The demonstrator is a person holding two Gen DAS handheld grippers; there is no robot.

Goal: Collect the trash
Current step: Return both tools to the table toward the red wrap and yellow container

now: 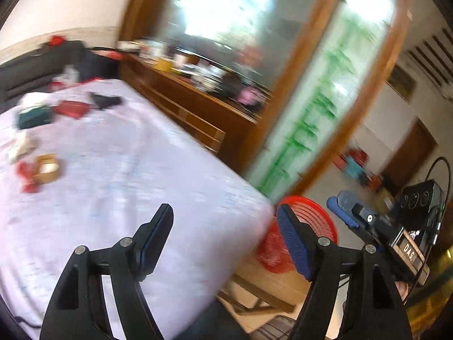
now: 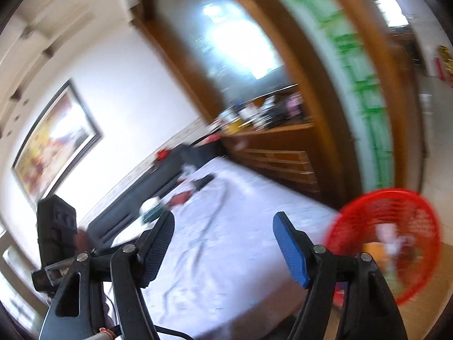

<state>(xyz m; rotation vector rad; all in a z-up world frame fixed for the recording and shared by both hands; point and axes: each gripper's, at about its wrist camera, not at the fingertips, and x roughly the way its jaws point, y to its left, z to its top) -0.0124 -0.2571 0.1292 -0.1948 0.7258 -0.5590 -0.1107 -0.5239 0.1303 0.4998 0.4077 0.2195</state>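
Red mesh basket [image 2: 385, 243] sat lower right beside the white bed [image 1: 127, 170], scraps [image 1: 36, 170] littered its upper left, and both the left gripper [image 1: 225, 238] and right gripper [image 2: 223, 243] gaped wide, empty.

Left gripper [image 1: 225, 226] gapes empty over the bed [image 1: 127, 175]'s near corner; red basket [image 1: 308, 226] just beyond, scraps [image 1: 39, 170] near the far-left edge.

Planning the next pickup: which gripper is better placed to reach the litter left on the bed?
Probably the left gripper: open, empty, over the bed, scraps nearer. The right gripper, also open, sits by the red basket.
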